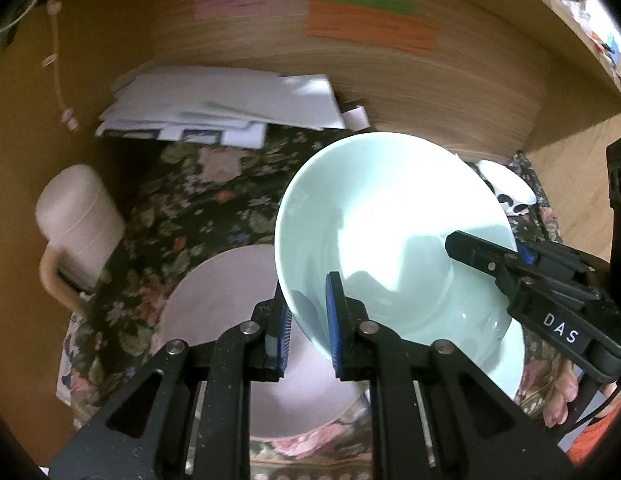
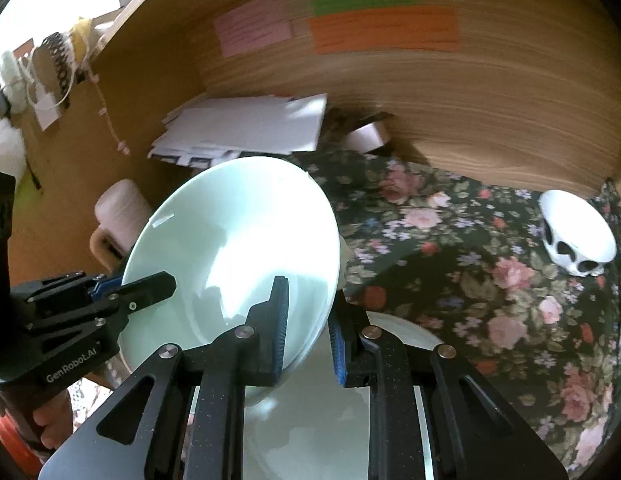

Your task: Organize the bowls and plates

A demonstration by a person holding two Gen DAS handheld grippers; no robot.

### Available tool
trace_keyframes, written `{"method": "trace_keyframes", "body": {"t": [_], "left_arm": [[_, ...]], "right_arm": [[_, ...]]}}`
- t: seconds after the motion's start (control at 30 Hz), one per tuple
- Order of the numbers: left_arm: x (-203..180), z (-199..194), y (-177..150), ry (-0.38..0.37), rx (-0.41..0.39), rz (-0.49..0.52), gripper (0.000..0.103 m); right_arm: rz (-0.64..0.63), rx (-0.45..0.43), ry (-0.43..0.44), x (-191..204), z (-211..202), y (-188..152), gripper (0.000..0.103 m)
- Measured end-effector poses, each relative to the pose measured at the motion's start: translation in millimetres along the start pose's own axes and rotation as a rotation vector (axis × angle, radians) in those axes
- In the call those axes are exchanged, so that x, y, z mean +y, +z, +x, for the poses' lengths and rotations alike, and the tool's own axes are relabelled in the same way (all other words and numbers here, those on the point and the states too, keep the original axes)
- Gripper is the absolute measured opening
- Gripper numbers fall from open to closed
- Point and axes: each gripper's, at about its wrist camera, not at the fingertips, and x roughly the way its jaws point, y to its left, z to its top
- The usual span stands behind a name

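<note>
A pale green bowl is held tilted above the floral cloth, gripped at its rim from both sides. My left gripper is shut on its near-left rim. My right gripper is shut on the bowl's right rim and shows in the left wrist view reaching in from the right. The left gripper shows in the right wrist view at the bowl's left rim. A pink plate lies under the bowl on the left. A pale plate lies beneath the right gripper.
A floral cloth covers the shelf floor. A white skull-shaped dish sits at the right. A pink mug stands at the left. A stack of papers and a tape roll lie at the wooden back wall.
</note>
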Motion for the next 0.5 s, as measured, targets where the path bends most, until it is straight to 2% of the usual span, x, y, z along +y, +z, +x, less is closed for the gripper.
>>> {"method": "trace_keyframes", "body": {"t": [0.5], "left_arm": [[58,-8,-31,0.037,0.018,-0.085,0.016]], "right_arm": [[-0.040,0.063,0.103,49,35,-11,0.017]]}}
